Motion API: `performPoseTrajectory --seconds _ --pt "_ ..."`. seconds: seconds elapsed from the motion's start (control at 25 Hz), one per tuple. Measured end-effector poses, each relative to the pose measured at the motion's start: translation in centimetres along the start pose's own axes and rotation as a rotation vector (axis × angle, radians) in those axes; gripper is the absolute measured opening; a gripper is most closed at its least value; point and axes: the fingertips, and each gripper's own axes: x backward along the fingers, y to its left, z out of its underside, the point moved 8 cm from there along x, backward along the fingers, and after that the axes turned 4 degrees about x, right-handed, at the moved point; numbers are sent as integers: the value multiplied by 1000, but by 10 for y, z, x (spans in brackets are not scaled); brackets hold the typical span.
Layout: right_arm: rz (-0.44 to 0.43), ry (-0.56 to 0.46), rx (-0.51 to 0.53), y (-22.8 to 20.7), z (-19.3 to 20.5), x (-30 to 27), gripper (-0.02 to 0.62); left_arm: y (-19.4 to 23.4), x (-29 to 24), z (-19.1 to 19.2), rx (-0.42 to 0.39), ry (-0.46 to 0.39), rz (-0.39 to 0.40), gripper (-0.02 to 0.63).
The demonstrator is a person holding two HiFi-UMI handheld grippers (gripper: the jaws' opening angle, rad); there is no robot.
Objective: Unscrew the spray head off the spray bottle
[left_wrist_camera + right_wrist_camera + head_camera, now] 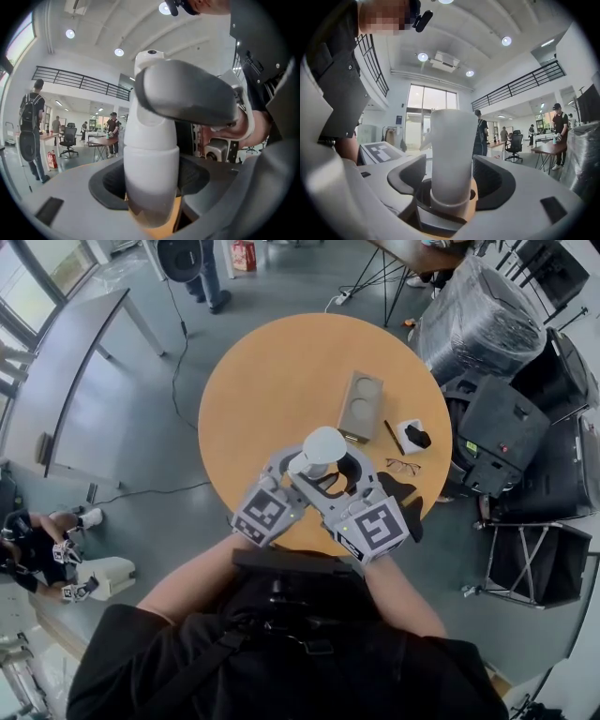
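We see spray bottle [319, 451] upright near front edge of round table [272, 381]. Our left gripper [292, 470] clenched on bottle body, pads pressing both sides. Our right gripper [345, 479] sits higher, jaws released around white spray head [451, 154], gap visible beside one pad

- The bench [272, 362] was a plain, warm orange-tan.
- The spray bottle [319, 451] was white up top, and its lower body was cloudy and see-through.
- The left claw [151, 183] and right claw [449, 180] were pale grey with black ribbed pads.
- The marker cube [265, 514] on each claw bore black squares on white.
- The cardboard tray [360, 406] was dull brown.
- The floor [141, 427] was grey.
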Motion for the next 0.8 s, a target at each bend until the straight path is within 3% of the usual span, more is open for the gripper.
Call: performPoseTrajectory --seconds 0.12,0.2,0.44,0.52,0.68,0.8 --pt "35 -14 30 -1 0 -2 253 -2 -3 -1 -5 -8 -26 301" --pt "15 -24 30 -1 0 -2 247 -2 -1 0 -3 -9 -3 301" --pt "-212 -48 -20 -7 -3 6 244 -3 4 -2 -63 -1 182 299" --pt "-311 -50 -20 -9 -4 10 244 -7 4 -3 -69 0 277 299" --pt "-525 -49 -25 -3 -8 17 247 -16 10 -3 -21 0 556 301" --pt "-644 -25 -36 7 -8 22 250 -23 17 -1 -46 35 689 301"
